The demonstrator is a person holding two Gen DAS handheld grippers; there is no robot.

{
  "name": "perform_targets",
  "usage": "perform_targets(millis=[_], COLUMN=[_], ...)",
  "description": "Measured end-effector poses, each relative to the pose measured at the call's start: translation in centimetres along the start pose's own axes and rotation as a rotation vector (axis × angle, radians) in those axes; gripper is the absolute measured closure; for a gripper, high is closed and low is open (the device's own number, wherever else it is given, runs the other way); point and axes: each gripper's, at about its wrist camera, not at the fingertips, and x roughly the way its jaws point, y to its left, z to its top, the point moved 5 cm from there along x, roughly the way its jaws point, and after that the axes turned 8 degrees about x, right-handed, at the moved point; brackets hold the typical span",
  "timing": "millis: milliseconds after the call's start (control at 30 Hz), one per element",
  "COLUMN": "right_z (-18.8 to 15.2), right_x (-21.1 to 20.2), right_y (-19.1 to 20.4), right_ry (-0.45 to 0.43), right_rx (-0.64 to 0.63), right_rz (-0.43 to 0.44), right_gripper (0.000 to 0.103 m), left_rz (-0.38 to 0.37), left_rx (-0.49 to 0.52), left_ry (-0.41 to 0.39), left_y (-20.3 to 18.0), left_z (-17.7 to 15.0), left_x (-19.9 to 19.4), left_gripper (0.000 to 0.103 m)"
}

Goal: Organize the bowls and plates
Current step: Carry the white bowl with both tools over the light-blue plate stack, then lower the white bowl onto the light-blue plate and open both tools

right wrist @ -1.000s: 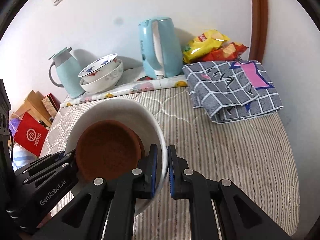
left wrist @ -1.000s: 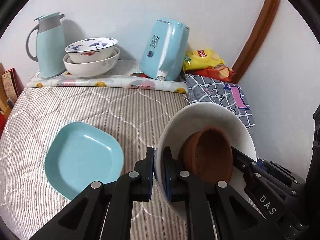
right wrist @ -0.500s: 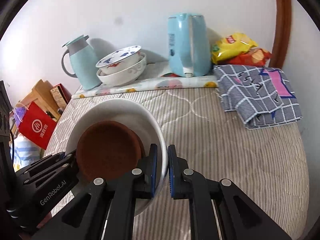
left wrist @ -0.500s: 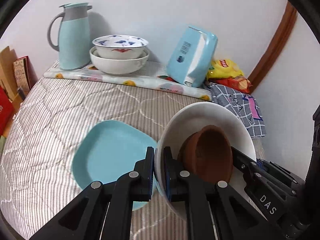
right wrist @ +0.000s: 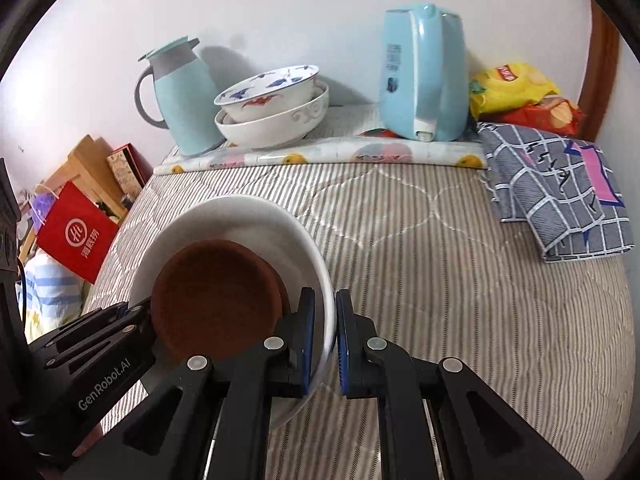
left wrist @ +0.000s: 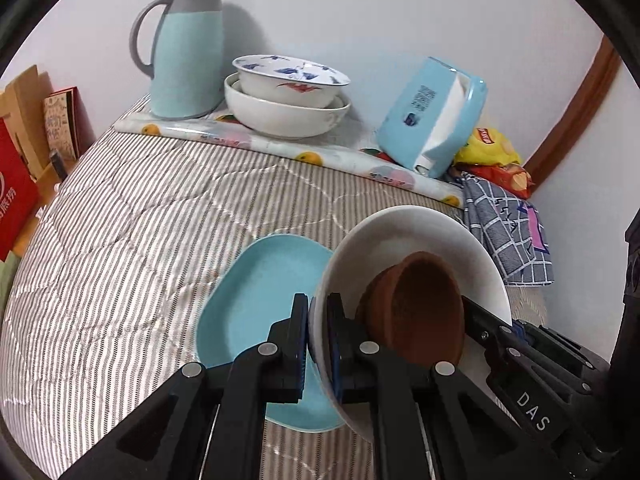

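Observation:
A white bowl [left wrist: 404,232] [right wrist: 240,216] with a brown bowl [left wrist: 420,300] [right wrist: 212,292] inside it hangs above the striped bed. My left gripper [left wrist: 318,336] is shut on its left rim and my right gripper [right wrist: 325,336] is shut on its right rim. Each gripper shows in the other's view at the bowl's far side. Partly under the held bowl, a light blue square plate [left wrist: 264,292] lies on the bed; the right wrist view does not show it. Two stacked bowls [left wrist: 286,96] [right wrist: 272,108], a blue-patterned one in a white one, stand at the back.
Along the wall, on a fruit-print cloth [left wrist: 280,148], stand a light blue thermos jug [left wrist: 186,48] [right wrist: 176,96] and a blue kettle [left wrist: 432,116] [right wrist: 424,72]. Snack bags [right wrist: 520,96] and a checked cloth [right wrist: 560,196] lie at the right. A red bag [right wrist: 78,232] sits beside the bed's left edge.
Both grippers have carried the white bowl leftward and slightly down. The blue plate was off to the left before; now it lies partly under the bowl.

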Motion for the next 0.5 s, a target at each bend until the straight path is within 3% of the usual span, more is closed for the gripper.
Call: perform_targets(millis=[500], right_z=[-0.4], right_x=[3.2], right_y=[2.1], right_ry=[0.058], right_rx=[-0.022], right_rz=[-0.007], right_gripper=[0.093], left_rz=[-0.007], left_rx=[-0.045], left_ry=[0.041], left_y=[3.1], left_z=[-0.4], left_x=[2.1], left_gripper=[0.093])
